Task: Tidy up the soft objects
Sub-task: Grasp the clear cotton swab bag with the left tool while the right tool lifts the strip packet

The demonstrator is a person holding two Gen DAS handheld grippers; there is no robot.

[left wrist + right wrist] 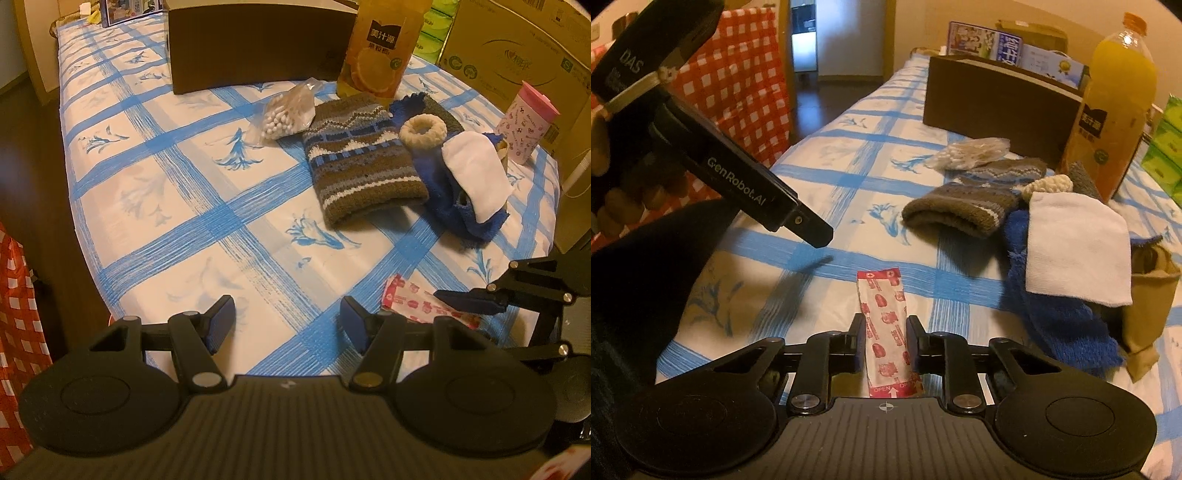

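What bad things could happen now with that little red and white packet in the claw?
1. The right gripper has its fingers on the thin edges of the red-and-white packet; so flat a packet might buckle or slip out when lifted.
2. The left gripper hangs open close by, so the two could bump.
3. The white cloth lies loosely on the blue towel beside it; a careless swing might drag it off.

Red-white sachet (888,325), blue-checked tablecloth (192,206)
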